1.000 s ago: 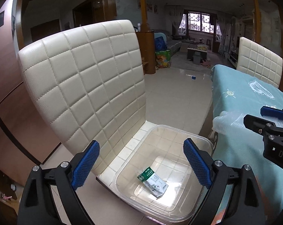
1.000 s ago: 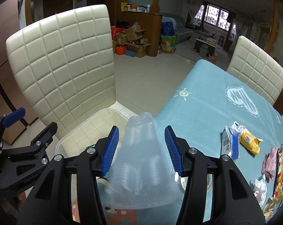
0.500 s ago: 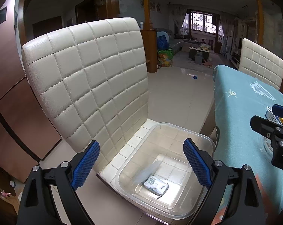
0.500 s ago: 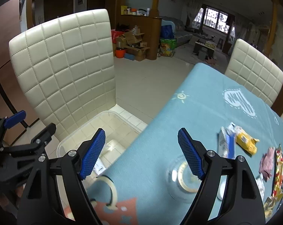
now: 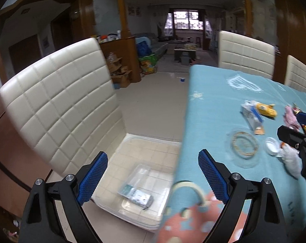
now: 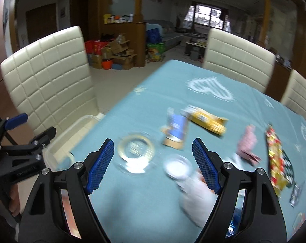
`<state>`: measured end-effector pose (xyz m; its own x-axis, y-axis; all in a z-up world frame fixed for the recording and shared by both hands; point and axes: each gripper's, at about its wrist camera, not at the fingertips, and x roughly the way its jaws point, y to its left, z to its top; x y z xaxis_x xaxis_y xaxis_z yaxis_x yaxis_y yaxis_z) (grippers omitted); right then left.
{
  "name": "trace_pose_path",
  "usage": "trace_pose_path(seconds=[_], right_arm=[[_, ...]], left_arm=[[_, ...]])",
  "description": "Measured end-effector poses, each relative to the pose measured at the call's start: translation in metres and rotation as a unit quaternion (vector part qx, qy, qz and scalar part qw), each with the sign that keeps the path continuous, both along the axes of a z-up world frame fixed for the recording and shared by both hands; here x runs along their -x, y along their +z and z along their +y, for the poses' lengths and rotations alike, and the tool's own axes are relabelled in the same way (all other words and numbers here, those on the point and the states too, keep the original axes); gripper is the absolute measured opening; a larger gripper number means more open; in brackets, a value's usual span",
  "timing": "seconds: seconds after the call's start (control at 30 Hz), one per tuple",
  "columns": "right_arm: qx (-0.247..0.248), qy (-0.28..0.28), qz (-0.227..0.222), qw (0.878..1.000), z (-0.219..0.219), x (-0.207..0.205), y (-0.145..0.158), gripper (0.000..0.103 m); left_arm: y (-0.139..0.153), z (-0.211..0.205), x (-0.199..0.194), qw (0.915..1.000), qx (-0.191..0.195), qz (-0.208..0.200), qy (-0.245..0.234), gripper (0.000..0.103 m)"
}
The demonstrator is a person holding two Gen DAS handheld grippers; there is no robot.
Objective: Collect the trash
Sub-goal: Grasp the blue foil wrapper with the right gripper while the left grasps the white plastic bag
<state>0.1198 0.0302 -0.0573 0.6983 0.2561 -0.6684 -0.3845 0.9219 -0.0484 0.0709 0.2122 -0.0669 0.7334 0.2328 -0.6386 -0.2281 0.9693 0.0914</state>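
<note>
Early in the job, by my read. Clear bin [image 5: 153,147] sits on the chair [image 5: 57,109] seat beside the table [image 5: 209,105]; inside it lie a small printed packet [image 5: 135,195] and a clear plastic piece [image 5: 144,170], so two bits look binned. Most trash is on the table yet: blue carton [image 6: 176,129], yellow wrapper [image 6: 206,119], pink wrapper [image 6: 247,143], a long colourful wrapper [image 6: 276,156], a white crumpled piece [image 6: 195,192] at the near edge, a small white lid [image 6: 178,167], plus a clear dish with a tape ring [image 6: 135,148] that may or may not count as trash. More scraps at the far right edge, too blurred to name. Left tongs [image 5: 153,179] wide, nothing between them, hanging over the gap where bin and table edge meet. Right tongs [image 6: 153,166] wide too, empty, above the table with the lid and the white piece lying under their span; no pad touches either. Next pick is likely one of those near items, then a carry left to the bin. Frames are motion-blurred, so fine detail on the wrappers is unsure.
</note>
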Motion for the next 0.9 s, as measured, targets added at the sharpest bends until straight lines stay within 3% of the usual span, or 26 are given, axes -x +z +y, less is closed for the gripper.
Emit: trace_pose_path(seconds=[0.2, 0.27, 0.33, 0.5, 0.63, 0.73, 0.9], right_arm=[[0.055, -0.05, -0.024, 0.997, -0.072, 0.029, -0.017, 0.075], [0.053, -0.062, -0.007, 0.997, -0.095, 0.032, -0.025, 0.063], [0.037, -0.074, 0.021, 0.996, -0.115, 0.033, -0.034, 0.057], [0.011, -0.073, 0.068, 0.995, -0.141, 0.036, -0.053, 0.055], [0.0, -0.075, 0.098, 0.992, -0.151, 0.035, -0.07, 0.054], [-0.018, -0.079, 0.104, 0.991, -0.162, 0.034, -0.073, 0.037], [-0.038, -0.081, 0.104, 0.991, -0.174, 0.031, -0.074, 0.033]], left_arm=[[0.002, -0.07, -0.005, 0.9968, 0.012, 0.017, -0.078, 0.089], [-0.001, -0.092, -0.008, 0.9946, 0.013, 0.025, -0.1, 0.089], [-0.005, -0.117, -0.013, 0.9919, 0.011, 0.034, -0.122, 0.088], [-0.011, -0.167, -0.021, 0.9848, 0.022, 0.055, -0.164, 0.088], [-0.017, -0.194, -0.03, 0.9818, 0.024, 0.067, -0.176, 0.088], [-0.026, -0.211, -0.039, 0.9815, 0.018, 0.08, -0.173, 0.088], [-0.039, -0.222, -0.051, 0.98, 0.024, 0.102, -0.169, 0.088]])
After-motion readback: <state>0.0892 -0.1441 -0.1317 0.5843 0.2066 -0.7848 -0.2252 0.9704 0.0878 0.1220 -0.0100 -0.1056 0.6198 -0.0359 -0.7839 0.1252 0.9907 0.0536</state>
